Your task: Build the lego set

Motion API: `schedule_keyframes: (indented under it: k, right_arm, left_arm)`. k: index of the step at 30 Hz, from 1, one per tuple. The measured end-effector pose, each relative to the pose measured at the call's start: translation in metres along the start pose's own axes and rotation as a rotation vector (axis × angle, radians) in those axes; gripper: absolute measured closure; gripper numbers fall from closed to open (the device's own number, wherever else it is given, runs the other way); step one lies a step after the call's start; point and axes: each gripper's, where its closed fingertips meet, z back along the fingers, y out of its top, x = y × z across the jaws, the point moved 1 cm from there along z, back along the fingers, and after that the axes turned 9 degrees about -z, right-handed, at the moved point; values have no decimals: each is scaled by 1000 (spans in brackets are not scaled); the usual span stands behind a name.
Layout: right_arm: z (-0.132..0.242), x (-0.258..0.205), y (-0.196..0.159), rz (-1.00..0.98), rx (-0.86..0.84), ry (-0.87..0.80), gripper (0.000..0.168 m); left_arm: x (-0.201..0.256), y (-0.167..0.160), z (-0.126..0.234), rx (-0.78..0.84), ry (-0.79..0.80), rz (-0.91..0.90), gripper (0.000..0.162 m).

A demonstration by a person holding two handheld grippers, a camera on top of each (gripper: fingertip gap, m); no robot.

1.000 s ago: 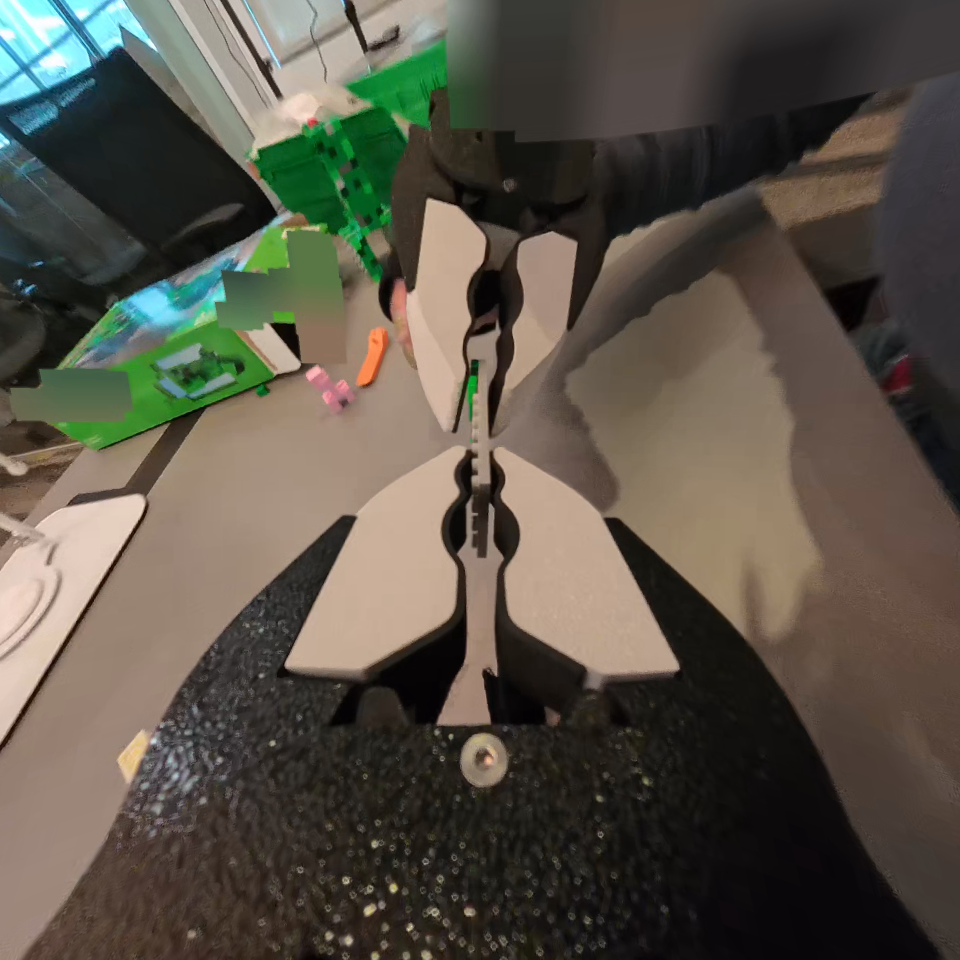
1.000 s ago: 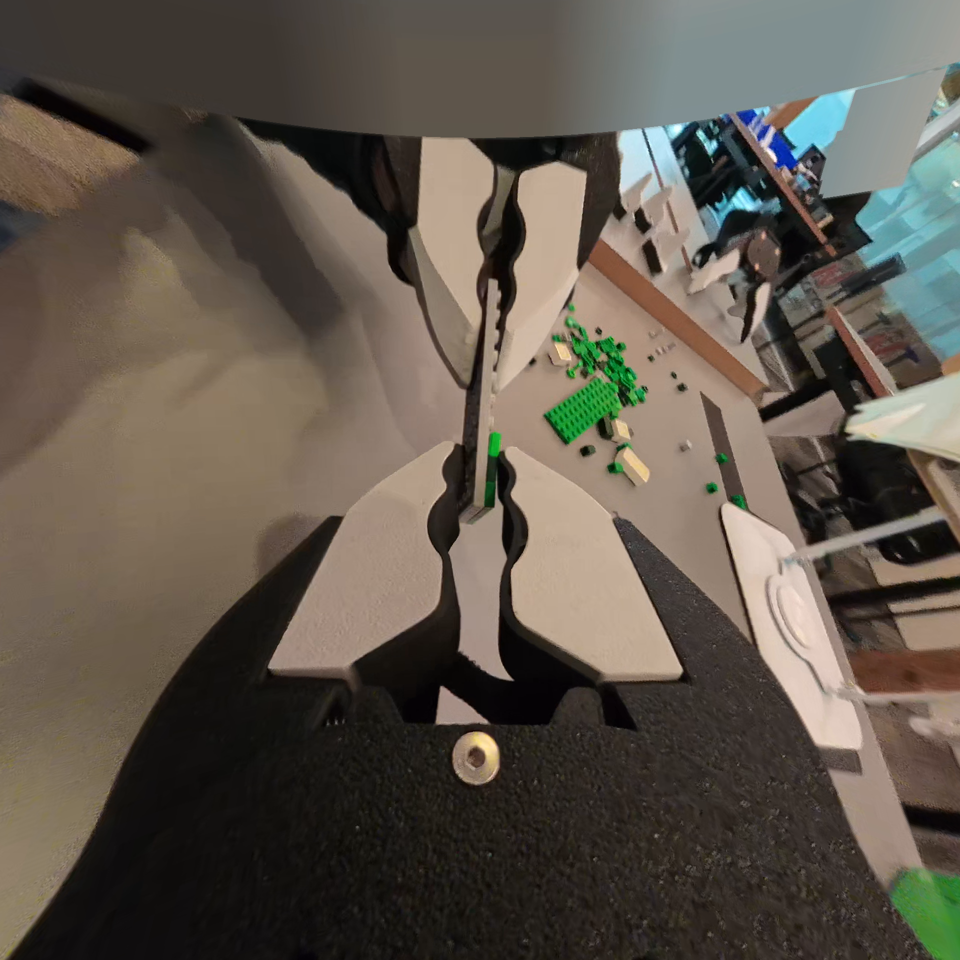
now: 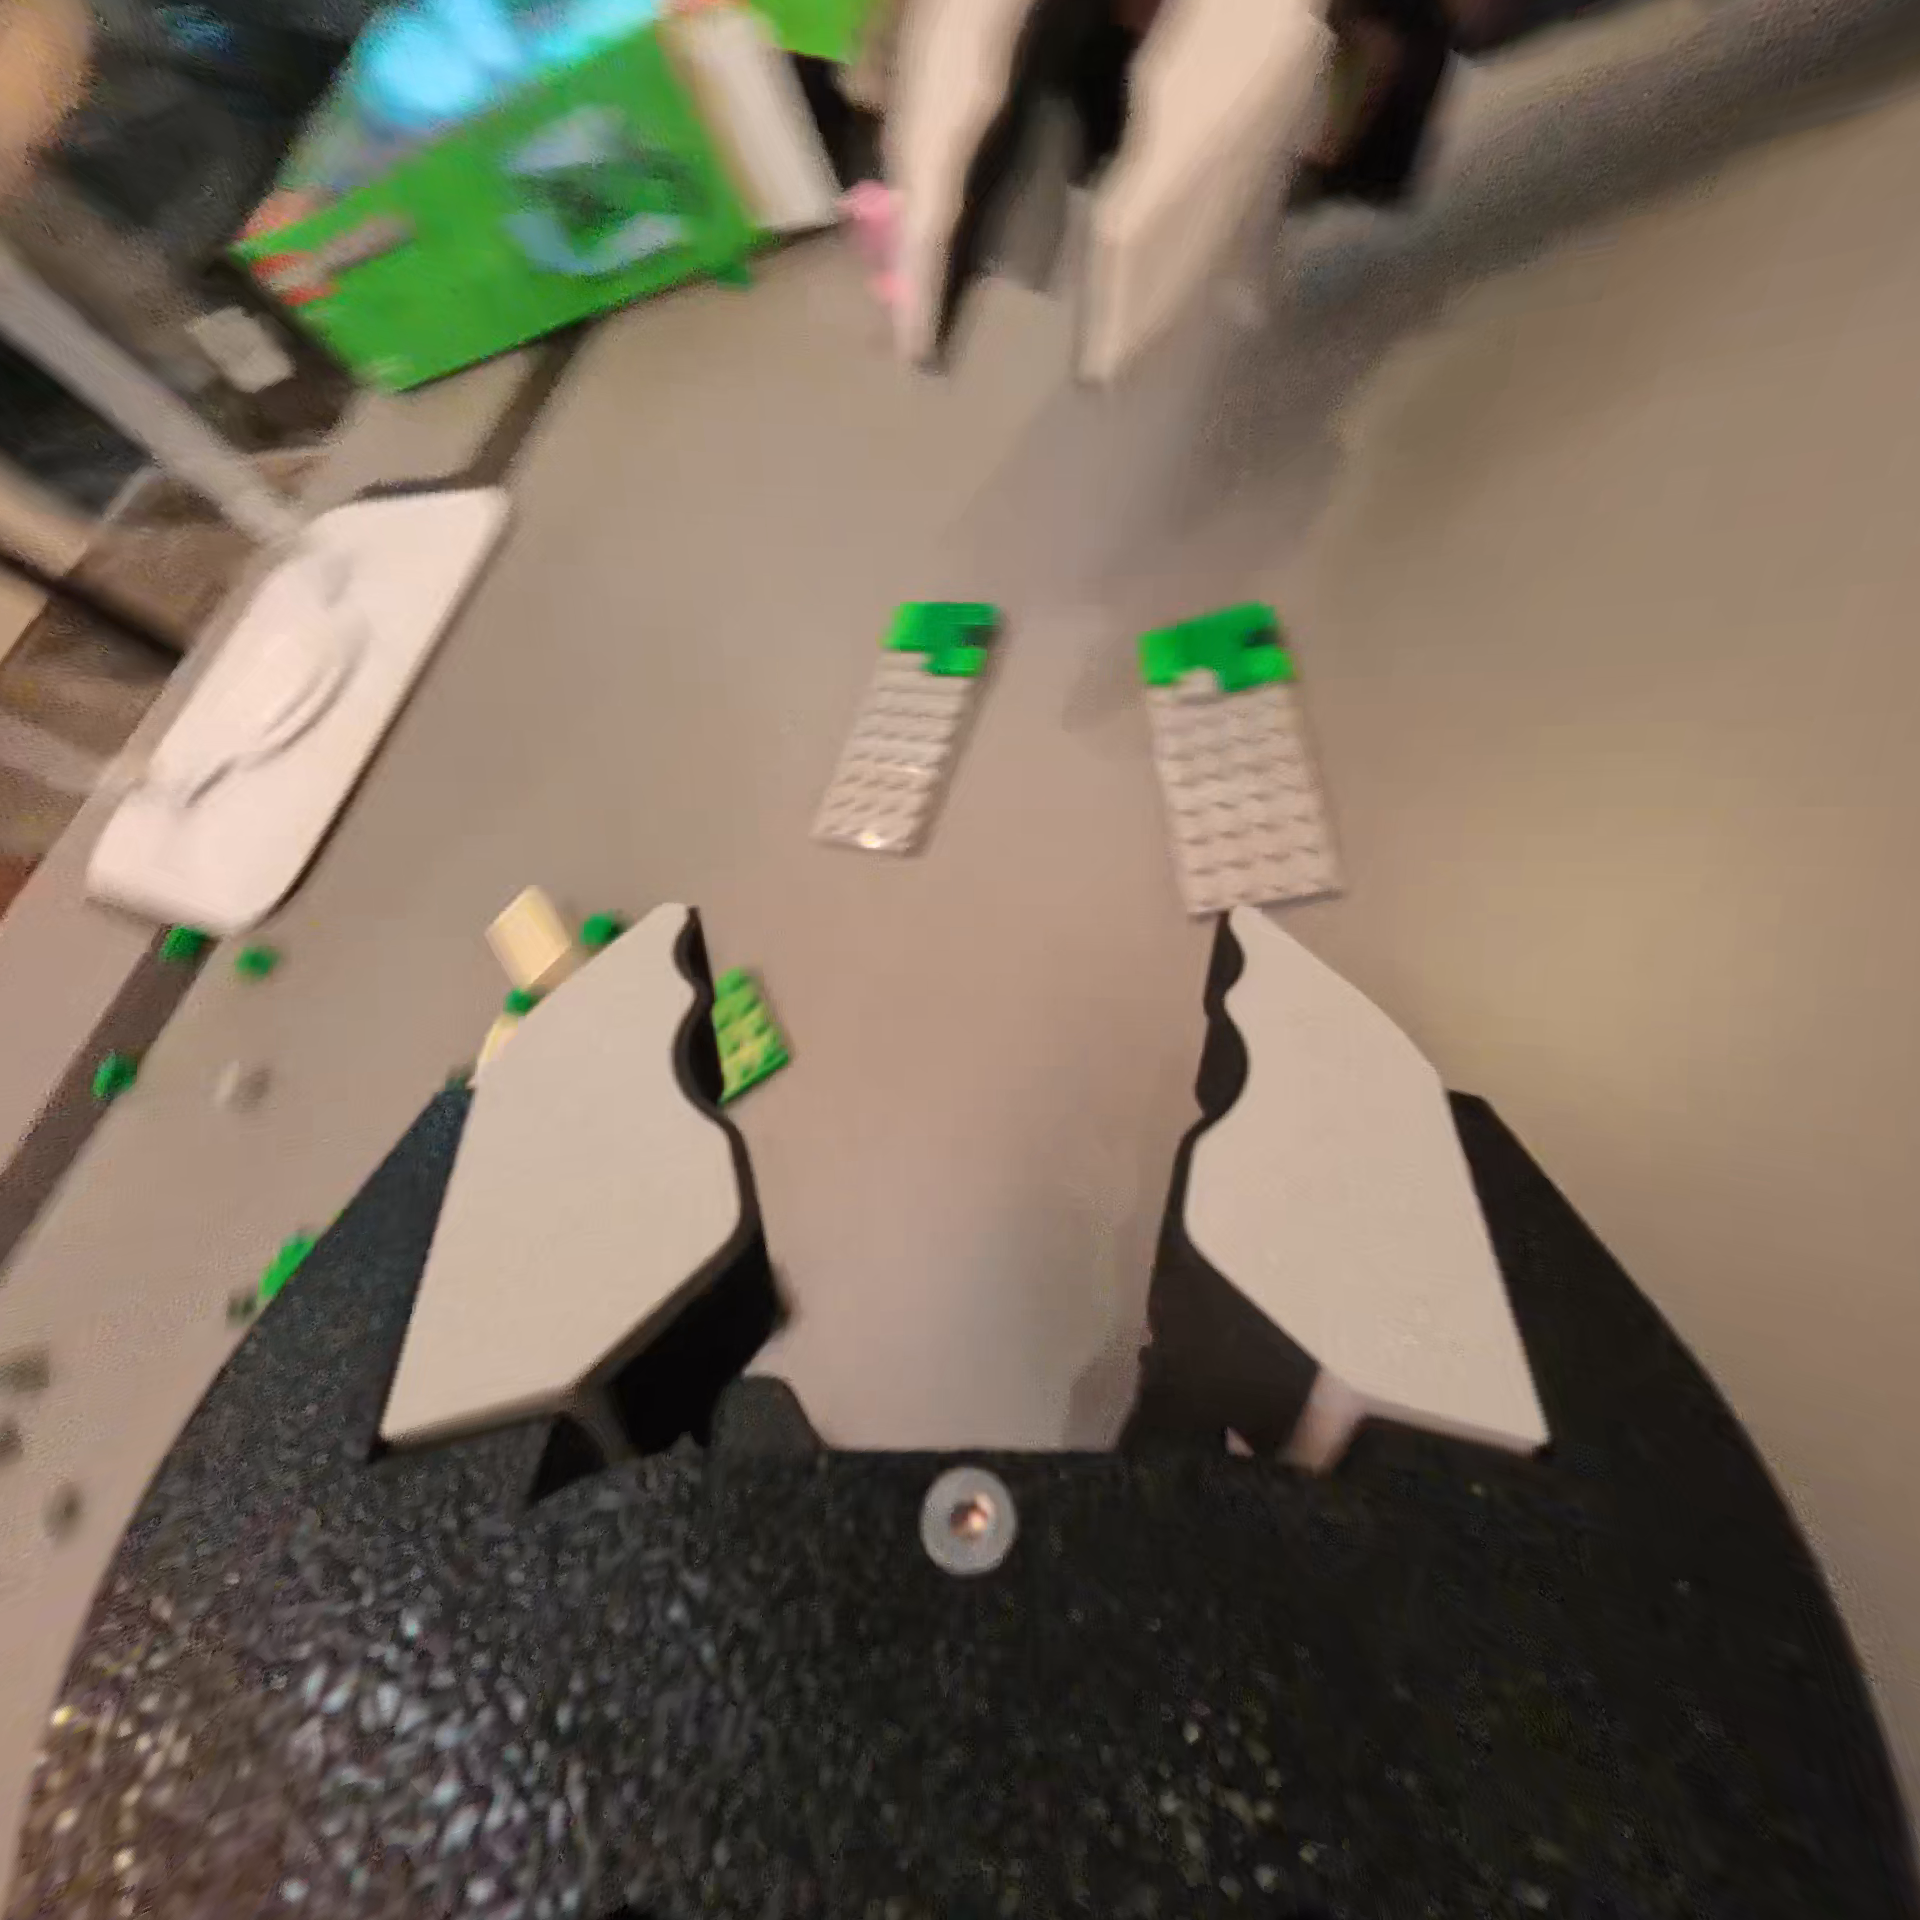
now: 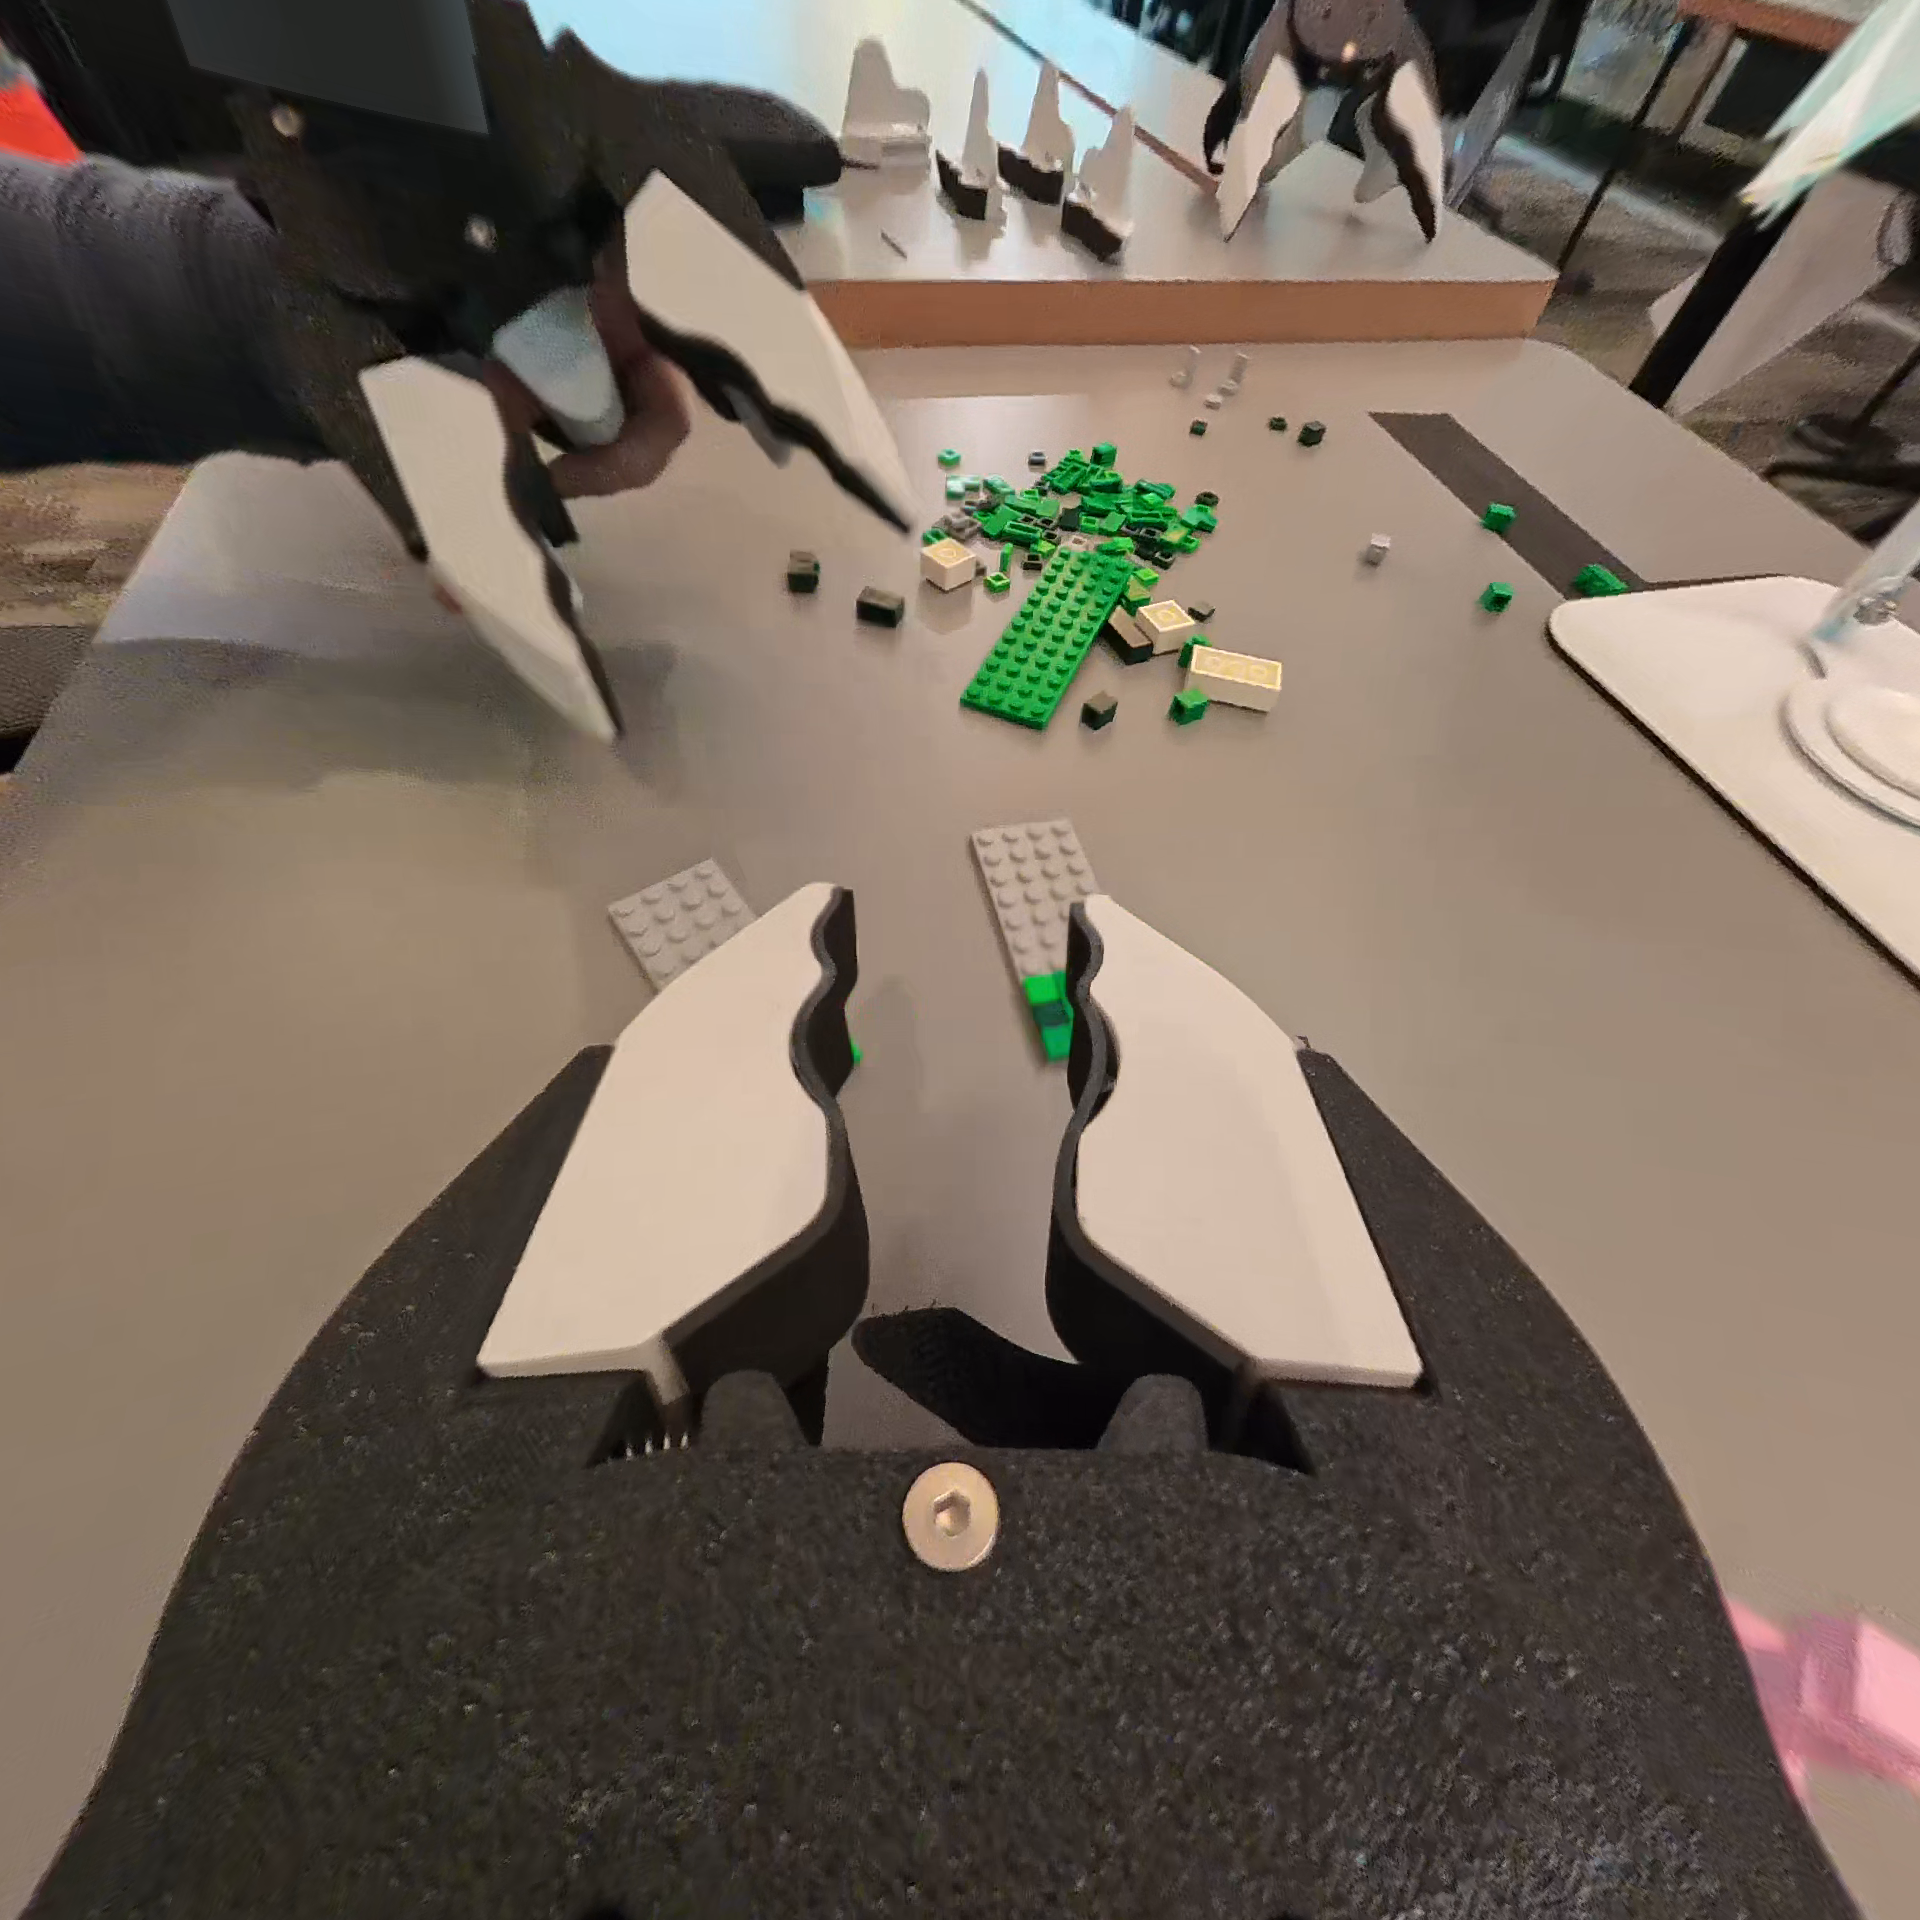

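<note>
Two grey plates (image 3: 902, 743) (image 3: 1242, 784), each tipped with green bricks, lie flat and apart on the grey table (image 3: 1558, 727), at 12 o'clock from the left gripper (image 3: 961, 930), whose fingers stand wide and empty. The right gripper (image 4: 961, 904) is also spread, holding nothing. Loose green bricks (image 4: 1091, 509) and a long green plate (image 4: 1044, 639) sit at its 12 o'clock.
</note>
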Motion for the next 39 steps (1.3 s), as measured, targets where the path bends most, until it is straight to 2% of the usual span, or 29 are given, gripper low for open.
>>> schedule_keyframes:
  k: [2, 5, 7, 8, 10, 12, 14, 15, 16, 18, 20, 23, 25, 28, 31, 36, 39]
  right_arm:
    - [-12, 7, 15, 4, -28, 14, 139]
    - [-44, 24, 44, 30, -53, 39, 153]
    - [-76, 36, 63, 41, -89, 60, 154]
    - [-94, 45, 72, 43, -104, 42, 155]
    - [-132, 65, 91, 27, -128, -30, 159]
    - [-167, 74, 103, -10, -167, -37, 157]
    - [-195, 77, 110, -42, -225, 1, 155]
    - [-206, 79, 113, -44, -254, 19, 156]
    - [-215, 81, 113, -39, -287, 41, 164]
    - [-234, 91, 112, -69, -366, 41, 164]
    - [-259, 97, 116, -189, -423, 45, 161]
    - [-310, 91, 135, -458, -486, 89, 161]
    - [-344, 89, 141, -538, -587, 93, 157]
    - [-379, 99, 140, -490, -764, 5, 149]
    - [-395, 105, 124, -398, -960, -78, 144]
    - [-409, 121, 114, -280, -1047, -197, 151]
    - [-413, 123, 112, -296, -1061, -203, 153]
  left_arm:
    - [-37, -19, 22, 36, 202, 261, 80]
    - [-91, -54, 58, 121, 459, 596, 80]
    - [-130, -90, 89, 130, 702, 687, 90]
    - [-148, -109, 106, 127, 831, 701, 105]
    - [-171, -131, 133, 238, 974, 776, 120]
    - [-180, -147, 141, 301, 1026, 809, 119]
    - [-182, -165, 145, 241, 1092, 762, 119]
    - [-183, -164, 149, 259, 1108, 742, 118]
    - [-184, -159, 152, 287, 1116, 697, 118]
    - [-186, -156, 153, 272, 1130, 628, 120]
    - [-190, -158, 151, 205, 1141, 586, 119]
    - [-194, -162, 164, 129, 1244, 509, 120]
    - [-192, -161, 173, 123, 1287, 486, 121]
    - [-190, -158, 175, 131, 1297, 461, 120]
    - [-190, -159, 171, 82, 1289, 440, 120]
    - [-190, -160, 175, 104, 1295, 459, 121]
    - [-190, -162, 178, 124, 1300, 489, 121]
